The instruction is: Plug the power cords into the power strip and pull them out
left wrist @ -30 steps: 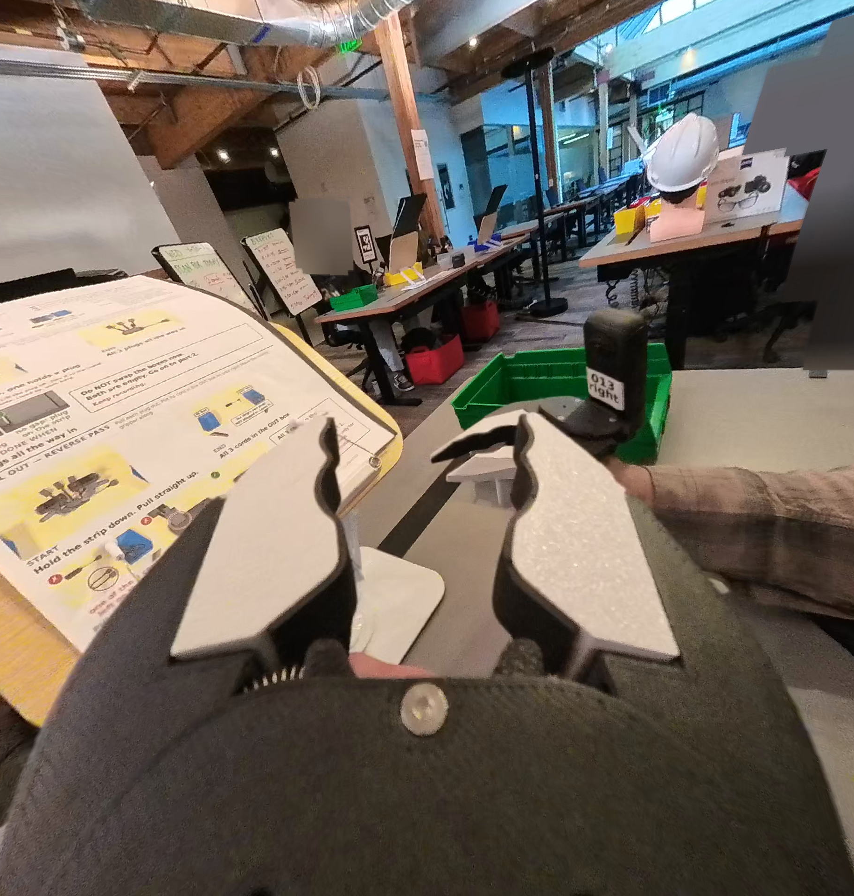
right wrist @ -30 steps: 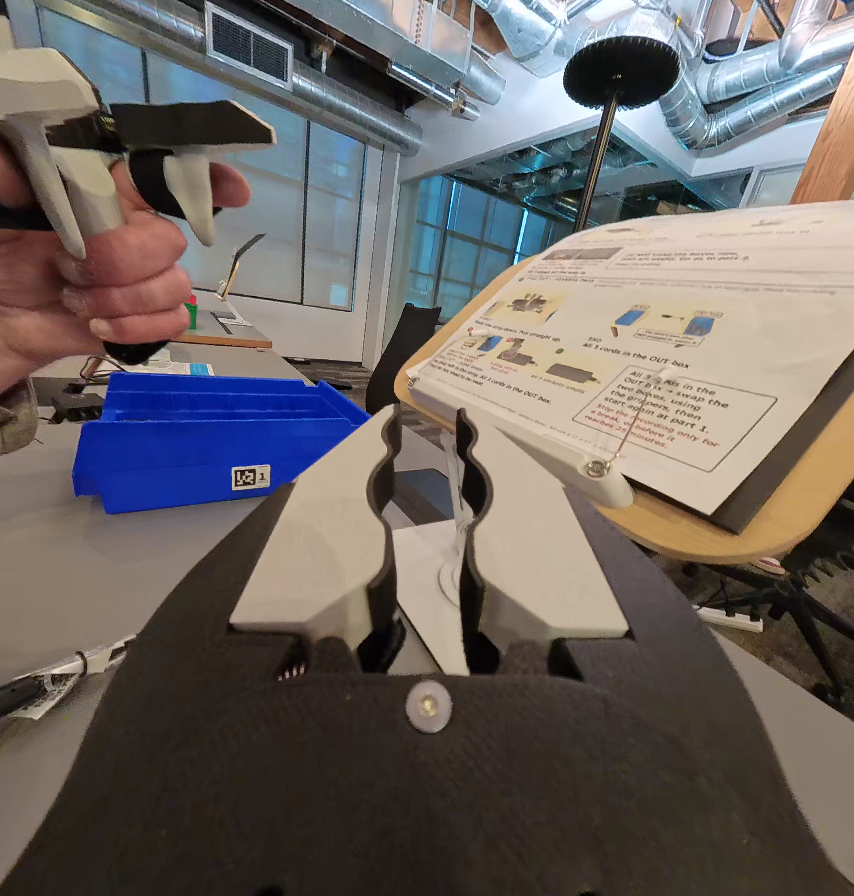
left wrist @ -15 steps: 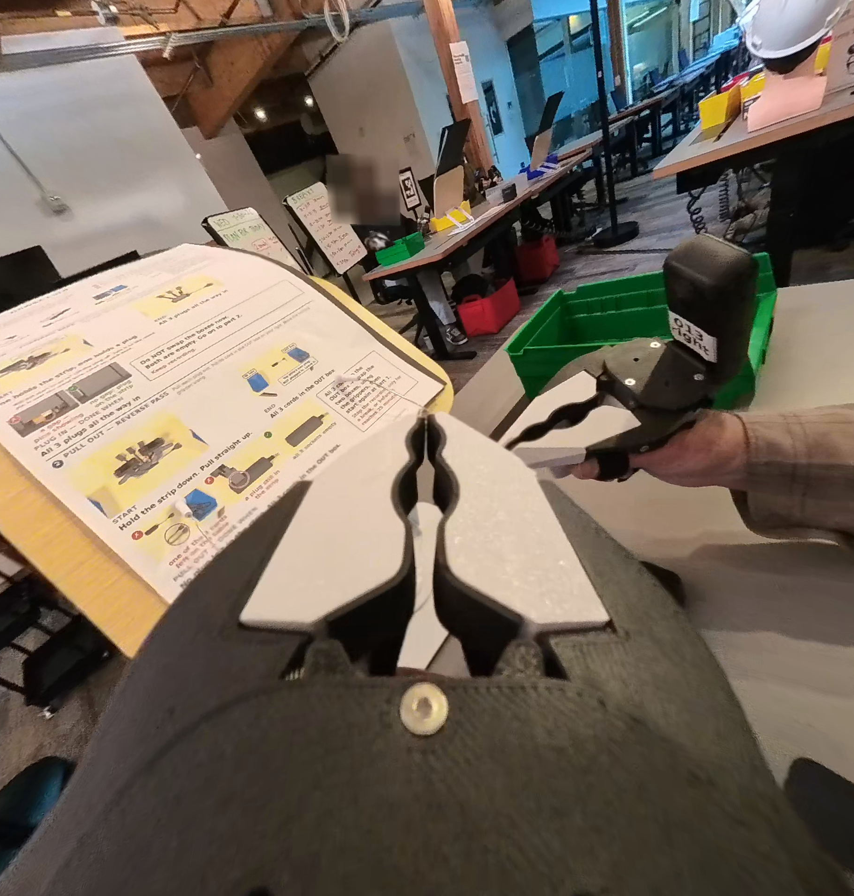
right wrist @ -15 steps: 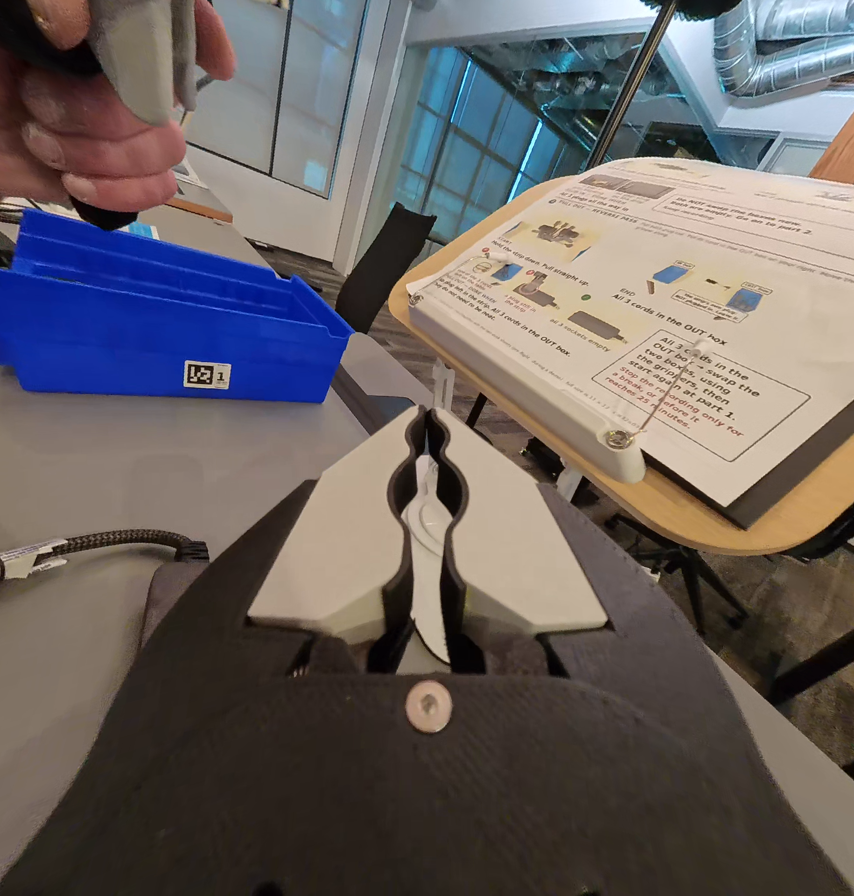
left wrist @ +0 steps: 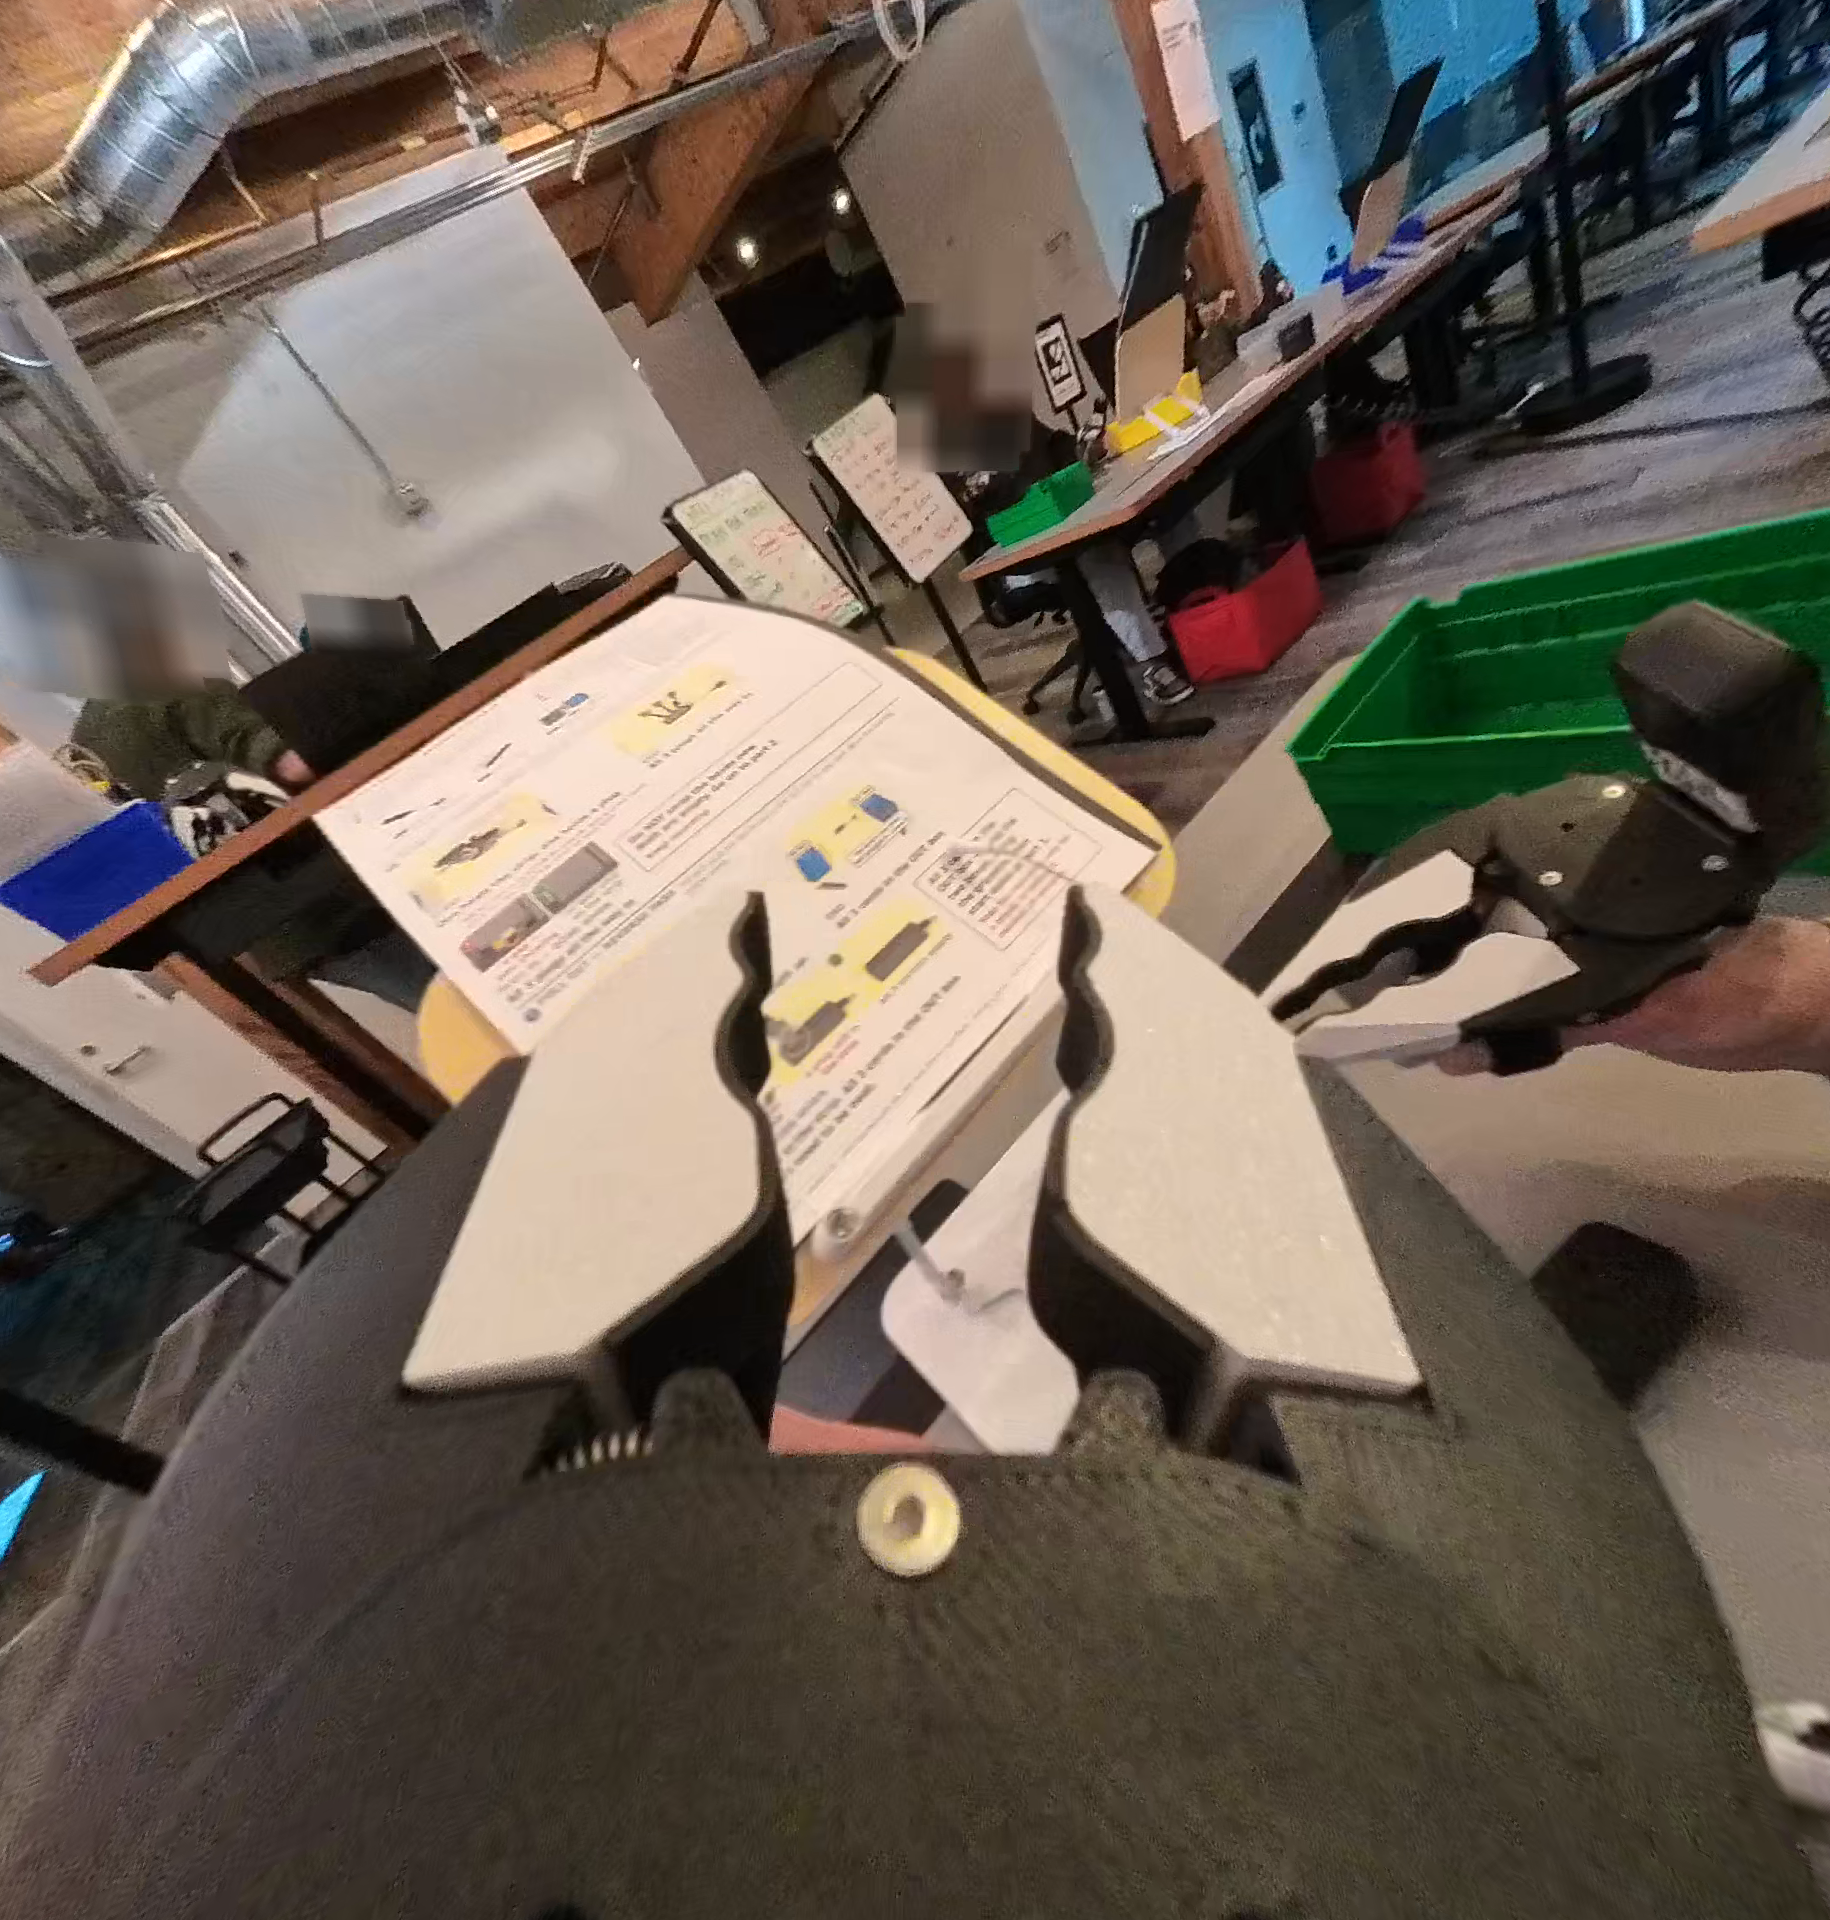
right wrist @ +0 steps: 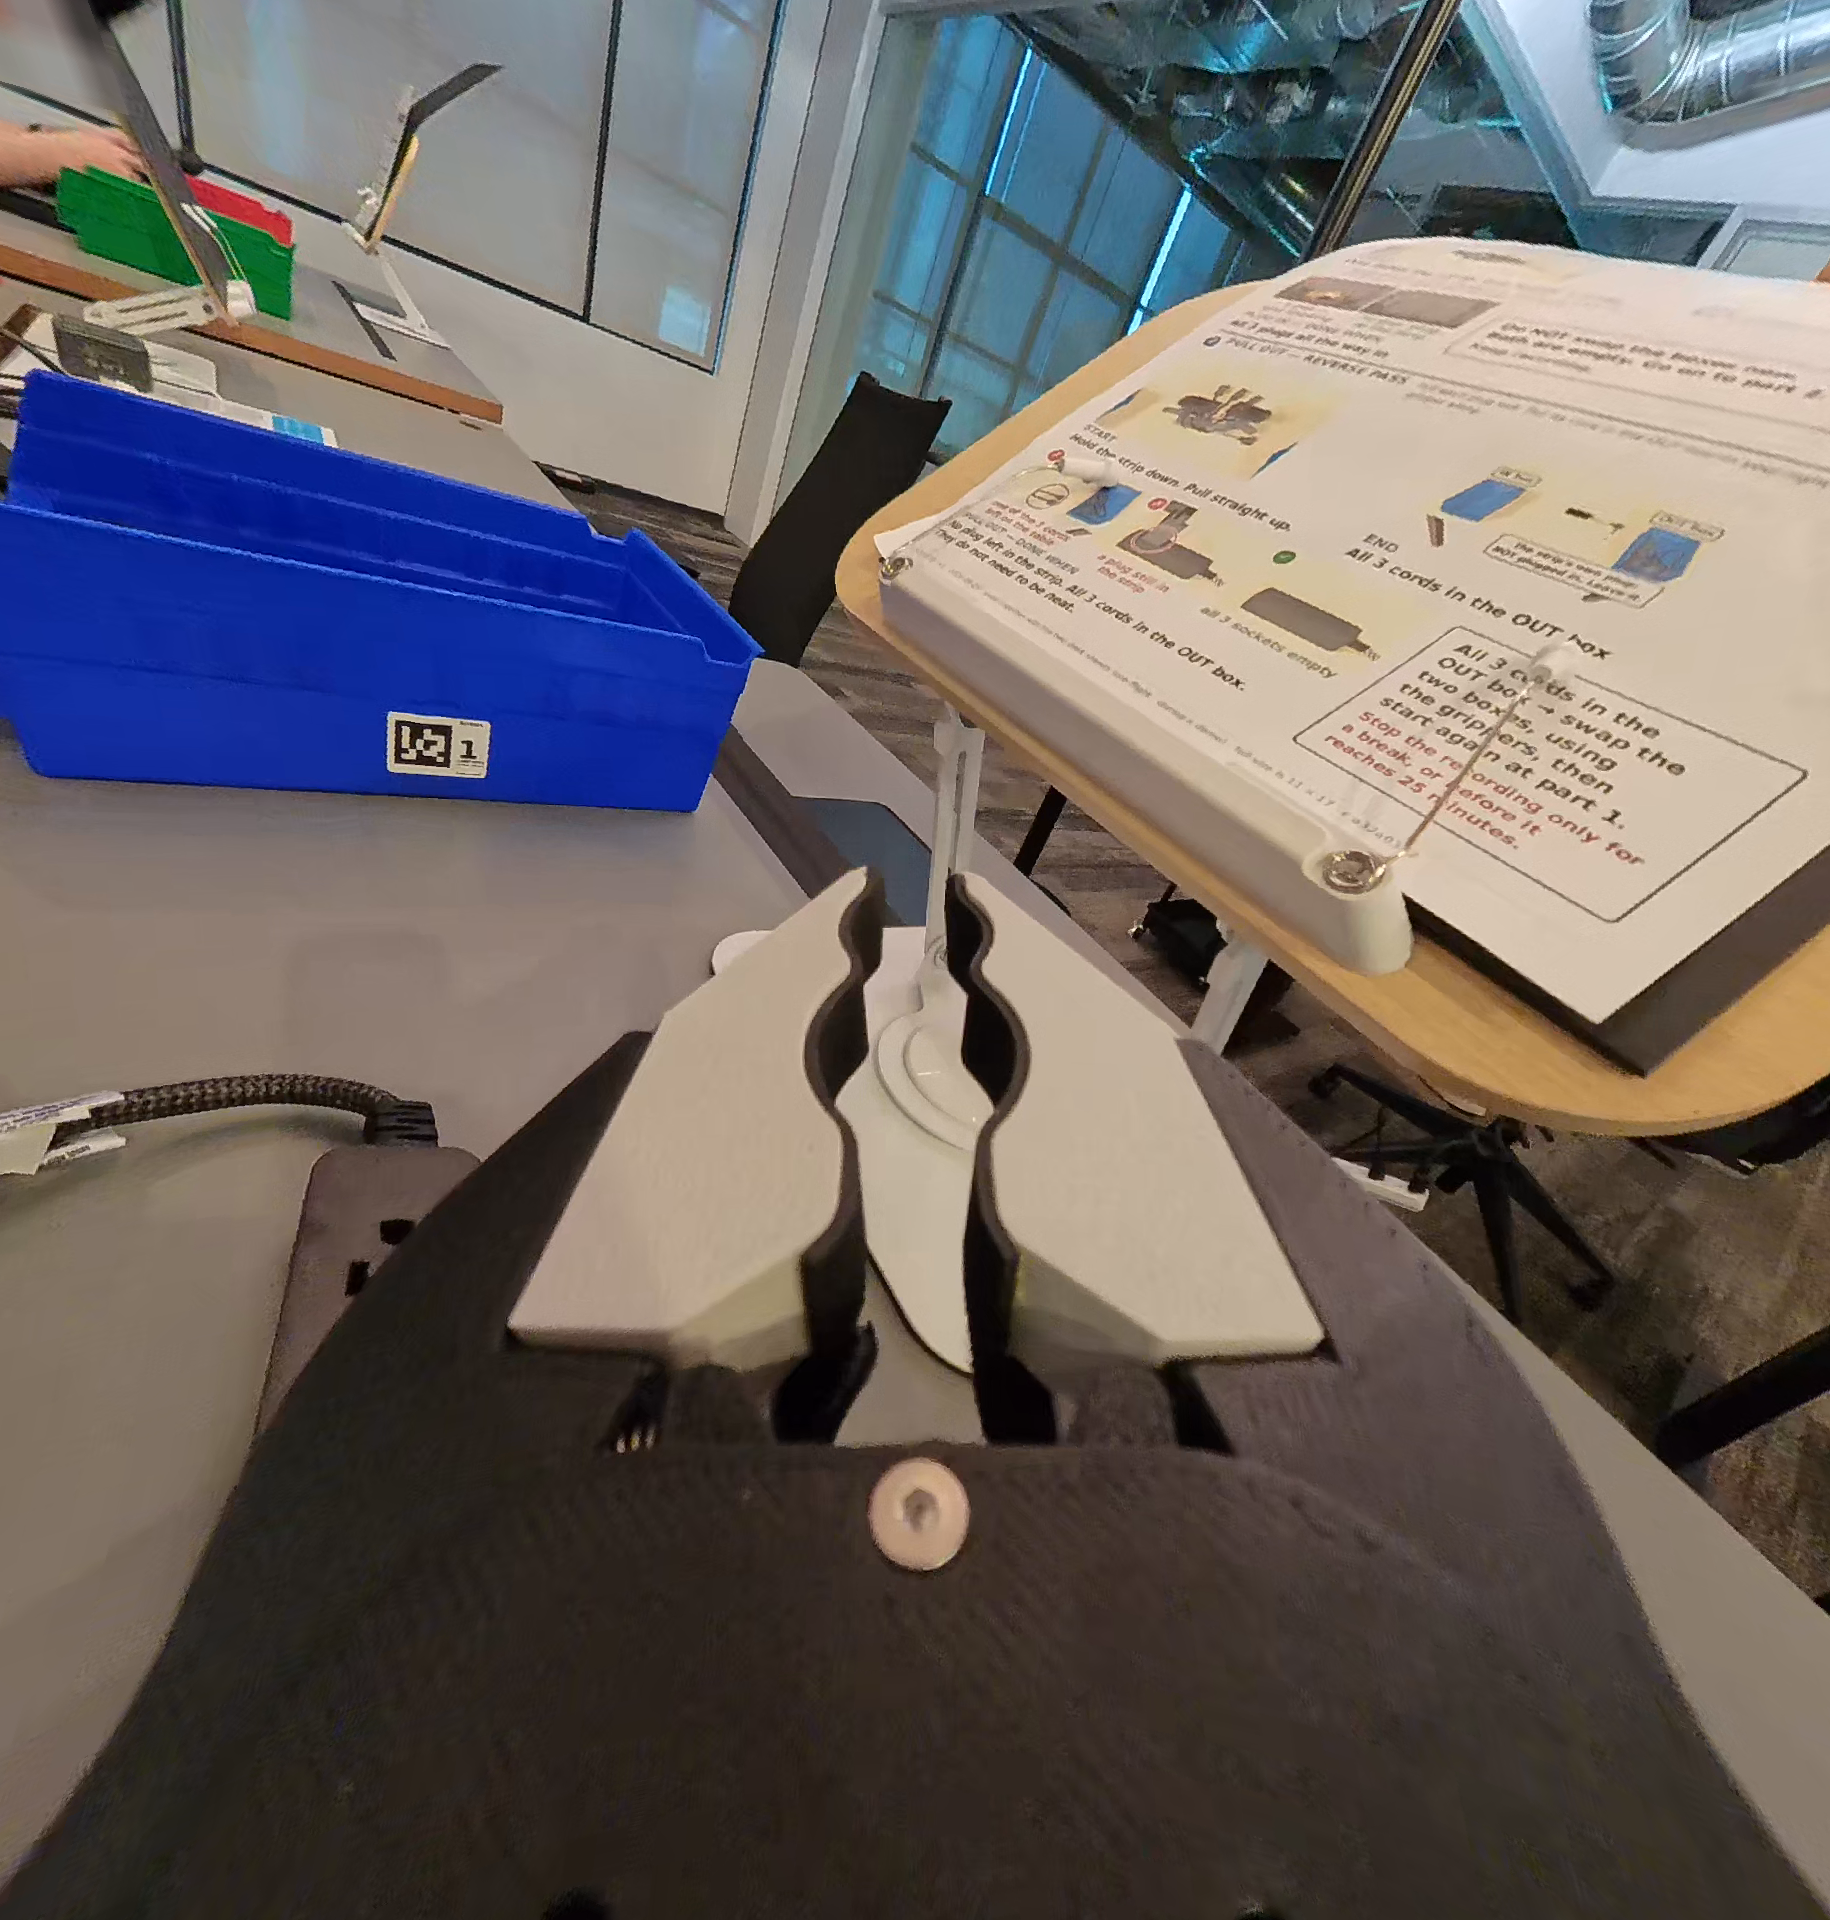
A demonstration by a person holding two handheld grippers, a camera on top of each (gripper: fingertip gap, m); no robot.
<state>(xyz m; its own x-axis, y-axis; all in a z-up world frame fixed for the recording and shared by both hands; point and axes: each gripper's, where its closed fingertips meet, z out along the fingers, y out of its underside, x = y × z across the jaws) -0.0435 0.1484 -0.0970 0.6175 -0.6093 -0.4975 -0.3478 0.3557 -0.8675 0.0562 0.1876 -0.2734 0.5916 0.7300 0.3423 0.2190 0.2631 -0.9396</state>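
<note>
My left gripper (left wrist: 906, 914) is open and empty, held in the air facing the instruction sheet (left wrist: 745, 831). My right gripper (right wrist: 911, 888) is shut on nothing, with only a thin slit between its fingers, low over the grey table (right wrist: 267, 935). It also shows at the right of the left wrist view (left wrist: 1617, 862), held in a hand. A black power strip (right wrist: 371, 1226) lies just left of the right gripper's body, mostly hidden by it. The strip's braided black cable (right wrist: 246, 1101) runs off to the left. No loose power cord shows.
A blue bin (right wrist: 350, 623) stands on the table at the far left. A green bin (left wrist: 1565, 665) stands at the far right. The instruction board (right wrist: 1410, 623) on its white stand base (right wrist: 921, 1070) overhangs the table's far edge. Other desks and seated people lie beyond. One gripper's finger ends stand about 20 centimeters off the other's.
My left gripper, shut half a second ago, has opened and swung left. My right gripper has dropped lower toward the table, bringing the power strip into view; the left hand has left its view.
</note>
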